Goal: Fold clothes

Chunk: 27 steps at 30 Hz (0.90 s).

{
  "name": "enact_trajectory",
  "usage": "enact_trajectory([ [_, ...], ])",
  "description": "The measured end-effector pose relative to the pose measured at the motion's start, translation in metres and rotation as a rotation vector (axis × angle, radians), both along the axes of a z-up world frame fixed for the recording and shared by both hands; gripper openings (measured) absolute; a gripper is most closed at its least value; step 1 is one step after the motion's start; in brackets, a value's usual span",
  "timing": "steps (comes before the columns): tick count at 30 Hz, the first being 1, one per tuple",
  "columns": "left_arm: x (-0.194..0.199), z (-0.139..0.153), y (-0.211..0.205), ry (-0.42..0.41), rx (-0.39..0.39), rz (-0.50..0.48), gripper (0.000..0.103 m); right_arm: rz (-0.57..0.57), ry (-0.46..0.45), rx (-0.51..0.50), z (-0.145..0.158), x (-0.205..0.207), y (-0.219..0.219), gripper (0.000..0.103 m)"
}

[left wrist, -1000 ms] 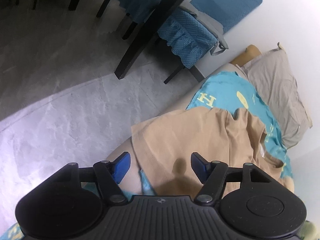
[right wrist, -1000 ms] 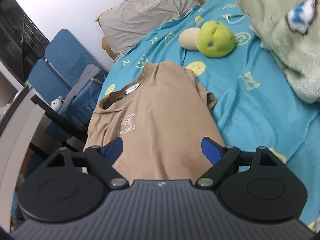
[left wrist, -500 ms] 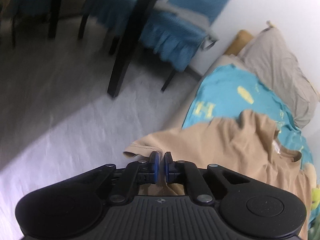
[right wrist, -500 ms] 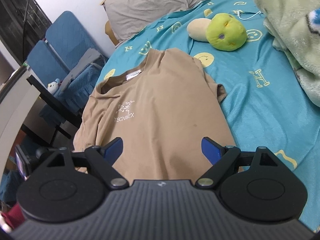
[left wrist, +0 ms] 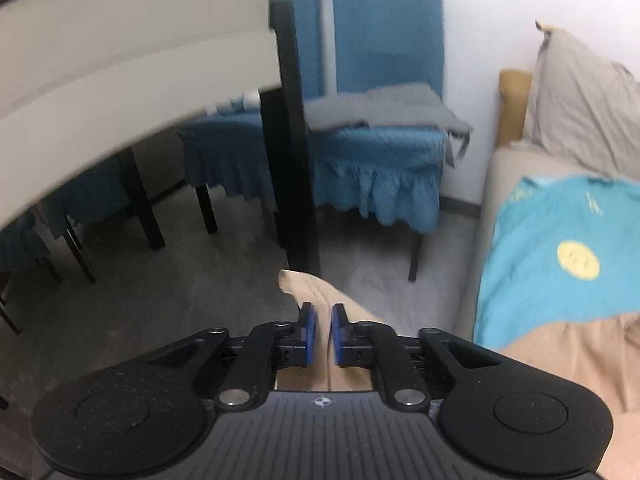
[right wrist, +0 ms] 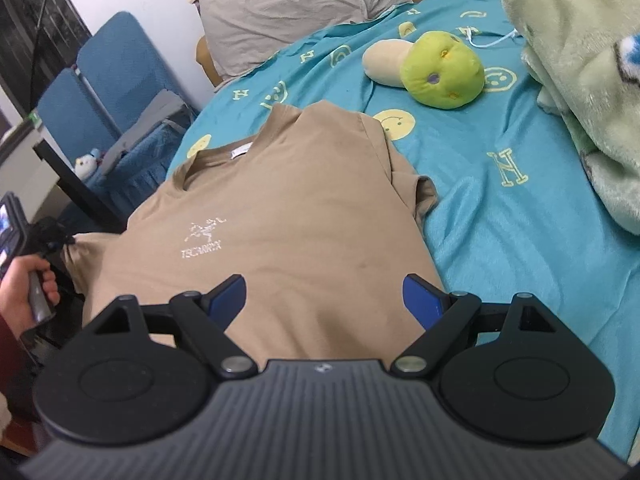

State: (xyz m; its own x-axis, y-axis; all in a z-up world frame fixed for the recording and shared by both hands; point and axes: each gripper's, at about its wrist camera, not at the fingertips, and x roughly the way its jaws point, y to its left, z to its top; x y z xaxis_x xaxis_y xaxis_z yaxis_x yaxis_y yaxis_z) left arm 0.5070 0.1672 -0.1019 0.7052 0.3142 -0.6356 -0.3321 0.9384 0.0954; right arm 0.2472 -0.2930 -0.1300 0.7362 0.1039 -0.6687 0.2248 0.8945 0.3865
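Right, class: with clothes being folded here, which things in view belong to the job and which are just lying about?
Part of the job:
tan T-shirt
left hand-held gripper, shut on the shirt's edge
right hand-held gripper, open over the shirt

Just lying about:
green plush toy
grey pillow
fleecy blanket
blue chair

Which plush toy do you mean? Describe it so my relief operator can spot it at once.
Start from the teal bedsheet with yellow smiley faces, then look beyond the tan T-shirt, toward the grey pillow. The round green plush lies there beside a beige plush; it alone is lime green, apple-shaped, with small dots.
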Motion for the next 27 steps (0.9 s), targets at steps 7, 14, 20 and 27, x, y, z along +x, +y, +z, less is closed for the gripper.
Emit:
enact_trajectory([
  [7, -0.061, -0.001, -0.014, 0.013, -0.126, -0.148, 0.068, 0.055, -0.031, -0.071, 0.003, 0.006, 0.015, 0.087],
  [14, -0.184, 0.043, -0.059, -0.045, -0.178, -0.291, 0.095, 0.121, -0.13, -0.131, 0.019, -0.012, 0.029, 0.087],
  [20, -0.28, 0.074, -0.103, -0.105, -0.173, -0.392, 0.103, 0.134, -0.206, -0.138, 0.032, -0.033, 0.031, 0.086],
  [27, -0.355, 0.077, -0.141, -0.168, -0.165, -0.454, 0.103, 0.128, -0.223, -0.166, 0.033, -0.045, 0.036, 0.086],
])
